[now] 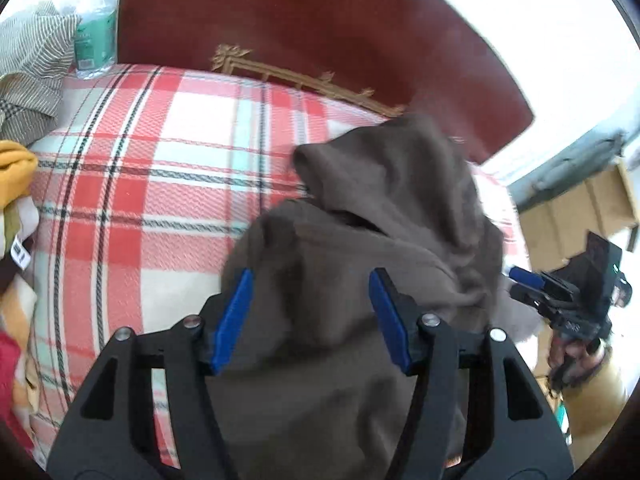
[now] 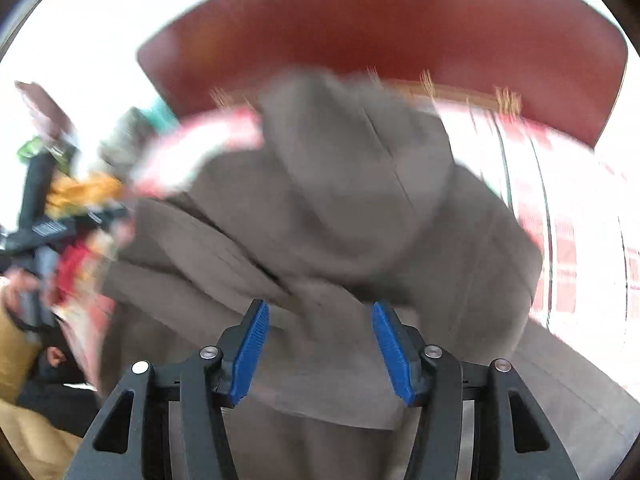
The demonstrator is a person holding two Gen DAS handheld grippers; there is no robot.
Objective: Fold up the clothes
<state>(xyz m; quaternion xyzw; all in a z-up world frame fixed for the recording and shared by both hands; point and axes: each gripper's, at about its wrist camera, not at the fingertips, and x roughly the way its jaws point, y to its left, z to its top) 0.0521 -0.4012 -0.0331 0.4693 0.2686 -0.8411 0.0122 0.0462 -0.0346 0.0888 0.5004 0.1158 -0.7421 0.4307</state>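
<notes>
A brown hooded garment (image 1: 380, 184) lies bunched on a red plaid bed cover (image 1: 160, 160), its hood toward the headboard. My left gripper (image 1: 312, 276) hovers over the garment's near part. Its blue pads stand apart, the cloth lies under and between them, and neither pad presses on it. In the blurred right wrist view, the same garment (image 2: 340, 200) fills the middle. My right gripper (image 2: 318, 308) is open above it, its pads clear of the cloth. The right gripper (image 1: 520, 282) also shows at the bed's right edge, held in a hand.
A dark red headboard (image 1: 320, 20) backs the bed. At the left are a striped cloth (image 1: 32, 68), a plastic bottle (image 1: 94, 36) and a yellow garment (image 1: 14, 168) among other clothes. Wooden furniture (image 1: 580, 212) stands beyond the bed's right side.
</notes>
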